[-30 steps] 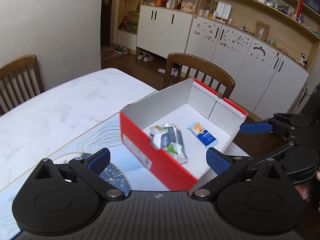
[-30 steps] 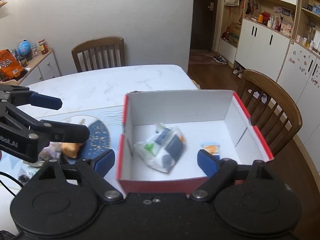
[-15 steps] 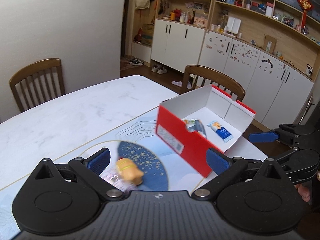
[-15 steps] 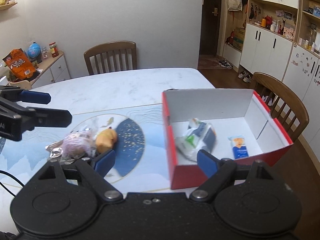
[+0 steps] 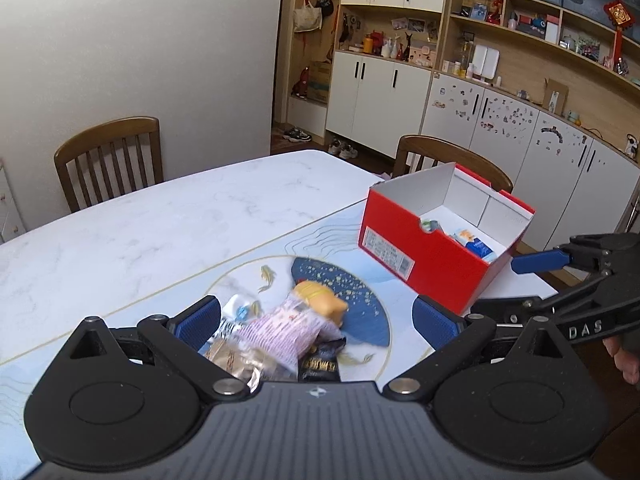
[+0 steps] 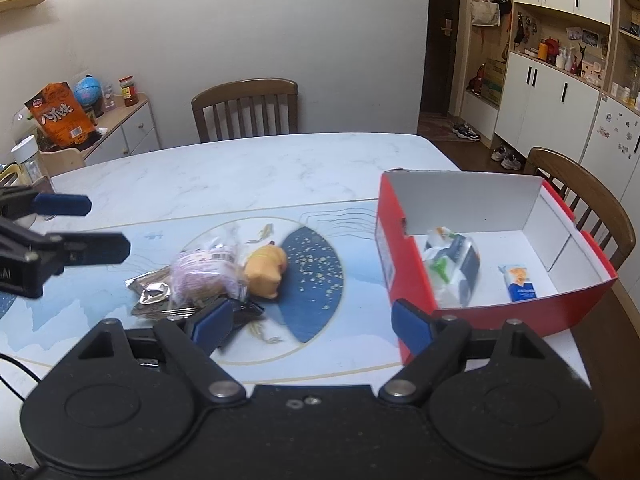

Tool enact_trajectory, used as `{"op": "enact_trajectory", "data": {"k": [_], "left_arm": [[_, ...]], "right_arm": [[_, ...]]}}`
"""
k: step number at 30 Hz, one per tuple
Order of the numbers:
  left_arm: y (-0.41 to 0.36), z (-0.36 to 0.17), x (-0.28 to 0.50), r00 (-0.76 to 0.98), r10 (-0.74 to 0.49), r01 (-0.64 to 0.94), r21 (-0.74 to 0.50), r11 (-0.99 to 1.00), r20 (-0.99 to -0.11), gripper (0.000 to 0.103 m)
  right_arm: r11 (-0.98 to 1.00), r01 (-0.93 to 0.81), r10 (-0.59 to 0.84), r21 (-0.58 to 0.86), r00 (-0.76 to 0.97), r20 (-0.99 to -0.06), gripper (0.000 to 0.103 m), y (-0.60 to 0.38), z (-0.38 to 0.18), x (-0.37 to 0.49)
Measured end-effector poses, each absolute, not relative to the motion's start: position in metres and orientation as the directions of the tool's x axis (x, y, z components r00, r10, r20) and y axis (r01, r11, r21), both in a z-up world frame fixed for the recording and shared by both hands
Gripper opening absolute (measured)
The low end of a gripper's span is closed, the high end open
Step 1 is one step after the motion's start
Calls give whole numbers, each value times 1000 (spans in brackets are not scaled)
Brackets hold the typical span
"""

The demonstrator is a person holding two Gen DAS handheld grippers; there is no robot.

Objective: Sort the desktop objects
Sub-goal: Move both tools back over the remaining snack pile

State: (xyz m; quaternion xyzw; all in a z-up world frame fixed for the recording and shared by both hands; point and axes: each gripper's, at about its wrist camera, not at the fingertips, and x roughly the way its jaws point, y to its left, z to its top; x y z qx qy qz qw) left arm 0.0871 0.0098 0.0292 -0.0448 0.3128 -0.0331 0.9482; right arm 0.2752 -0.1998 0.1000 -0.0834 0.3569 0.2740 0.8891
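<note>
The red box (image 6: 416, 280) with a white inside stands open-topped on the right end of the tabletop (image 6: 240, 172), near the edge and in front of a wooden chair (image 6: 592, 200). Two things lie on its floor — a crumpled clear packet (image 6: 452, 268) with green and dark print near the left wall, and a small blue-and-orange pack (image 6: 518, 282) lying flat to its right, apart from it. A white divider flap stands in the far right corner.

Left of the box, well apart from it on a blue-and-white mat (image 6: 312, 280), lies a heap of unsorted things: a pink-purple wrapped packet (image 6: 204, 276), a yellow-orange toy (image 6: 266, 270) touching it, a silvery wrapper (image 6: 154, 294) and a dark packet (image 5: 322, 362) at the near side.

The right gripper (image 6: 312, 322) hangs over the mat between heap and box; its fingers (image 6: 412, 328) stand wide with nothing between them, and the jaws are closing slightly. The left gripper (image 5: 316, 320) hovers over the heap, fingers (image 5: 198, 320) apart, the packets seen between them but not pressed.

A second chair (image 6: 246, 110) stands at the far side; a cabinet (image 6: 120, 128) with a snack bag is at far left.
</note>
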Motion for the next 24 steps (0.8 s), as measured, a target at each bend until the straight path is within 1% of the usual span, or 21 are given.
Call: {"op": "enact_trajectory", "data": {"k": [7,10,14,17,21,24], "left_arm": [[14,9,66,803,-94,52,-88,995,-589,102],[15,-3,60,796,-90,52,-81,995,-598,102],[15,-21,53,785,-52,32,-44,999,-618,102],[16,-33,49,777,-50,31,-40,999,-628,102],[18,-50,42,766,-56,35,-46,998,-641,102],[18,-61,40,758,-55,38,-40,998,-650,102]], "right_arm": [[821,-569,441,48,579,-685,86,-183,89,263],[811,-584,446,44,567,-693,84,-175,79,256],[801,-597,454,46,556,-696,84,-164,68,249],[793,-607,462,51,544,-700,84,-156,58,244],[777,-628,460,43,520,-719,80,-147,43,241],[768,-639,454,36,504,-735,79,-143,32,238]]}}
